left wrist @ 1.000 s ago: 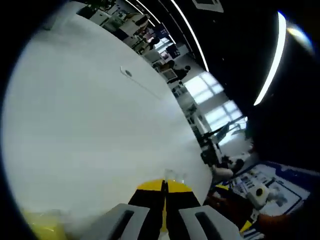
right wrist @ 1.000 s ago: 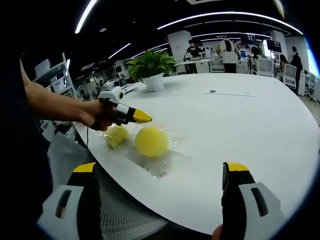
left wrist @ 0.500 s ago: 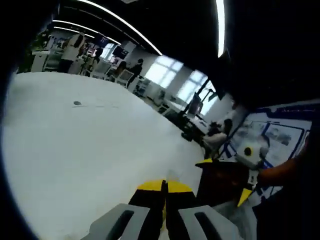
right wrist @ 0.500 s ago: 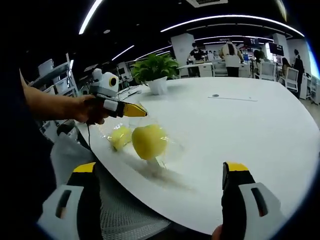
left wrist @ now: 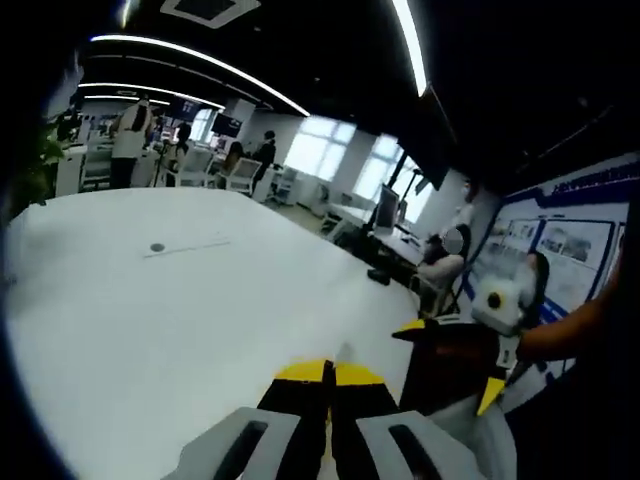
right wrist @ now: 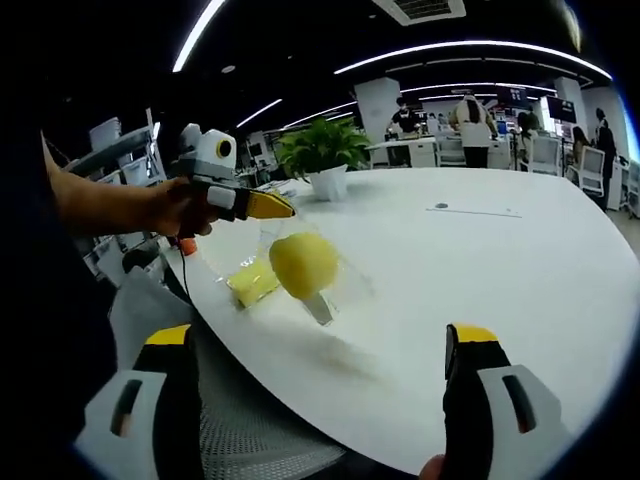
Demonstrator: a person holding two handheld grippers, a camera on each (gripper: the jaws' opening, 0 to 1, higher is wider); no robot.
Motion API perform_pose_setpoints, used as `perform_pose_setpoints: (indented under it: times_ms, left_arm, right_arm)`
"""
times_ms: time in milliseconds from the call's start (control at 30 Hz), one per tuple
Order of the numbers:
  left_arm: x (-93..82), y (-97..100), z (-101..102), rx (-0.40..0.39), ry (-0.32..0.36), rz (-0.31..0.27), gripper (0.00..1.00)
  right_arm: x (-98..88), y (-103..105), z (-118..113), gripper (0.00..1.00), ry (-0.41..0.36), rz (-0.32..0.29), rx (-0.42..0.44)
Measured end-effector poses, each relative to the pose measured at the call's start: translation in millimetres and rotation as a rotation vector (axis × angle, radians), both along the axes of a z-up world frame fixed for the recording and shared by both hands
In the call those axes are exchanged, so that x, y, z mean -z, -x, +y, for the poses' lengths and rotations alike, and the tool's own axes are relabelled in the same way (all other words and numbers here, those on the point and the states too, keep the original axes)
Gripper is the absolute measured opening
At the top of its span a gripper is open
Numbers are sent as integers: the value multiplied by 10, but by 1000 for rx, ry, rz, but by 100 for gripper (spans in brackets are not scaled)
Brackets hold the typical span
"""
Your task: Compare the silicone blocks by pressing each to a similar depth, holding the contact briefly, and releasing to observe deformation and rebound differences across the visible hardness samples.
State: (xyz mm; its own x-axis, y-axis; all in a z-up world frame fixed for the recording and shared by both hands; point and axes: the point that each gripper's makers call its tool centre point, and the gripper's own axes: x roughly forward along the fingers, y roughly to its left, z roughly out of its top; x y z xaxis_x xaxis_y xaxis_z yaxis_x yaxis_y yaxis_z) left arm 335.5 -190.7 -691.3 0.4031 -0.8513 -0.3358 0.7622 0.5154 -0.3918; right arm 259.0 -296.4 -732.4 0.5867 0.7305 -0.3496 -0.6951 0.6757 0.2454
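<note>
In the right gripper view a hand holds my left gripper (right wrist: 280, 211) above the white table (right wrist: 480, 260). It is shut on the top of a clear plastic wrap (right wrist: 322, 303). A yellow silicone ball (right wrist: 303, 265) hangs inside the wrap, lifted off the table. A paler yellow block (right wrist: 253, 284) lies just left of the ball, near the table edge; whether the wrap holds it too I cannot tell. My right gripper (right wrist: 320, 337) is open, jaws wide apart, nearer than the ball. In the left gripper view the left gripper (left wrist: 330, 372) is shut, and the right gripper (left wrist: 450, 360) stands to its right.
A potted plant (right wrist: 325, 158) stands at the table's far left. A small round port (right wrist: 440, 207) is set in the tabletop (left wrist: 150, 300). A mesh chair (right wrist: 250, 440) sits under the near edge. People and chairs (right wrist: 470, 120) stand beyond the table.
The left gripper has risen, pulling the clear wrap and the yellow ball up off the table. The right gripper stays open and still.
</note>
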Motion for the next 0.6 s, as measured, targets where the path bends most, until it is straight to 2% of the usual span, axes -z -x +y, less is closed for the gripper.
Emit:
perform_pose_setpoints:
  times_ms: [300, 400, 533, 600]
  left_arm:
    - [-611, -102, 69, -18, 21, -83, 0]
    - [-755, -109, 77, -13, 6, -107, 0]
    - [-903, -78, 74, 6, -8, -151, 0]
    - [-944, -64, 74, 10, 2, -147, 0]
  right_arm:
    - [-149, -163, -38, 96, 19, -43, -6]
    - [-267, -184, 35, 96, -23, -48, -14]
    - [-364, -191, 113, 96, -32, -79, -27]
    - [-399, -192, 126, 96, -33, -87, -30]
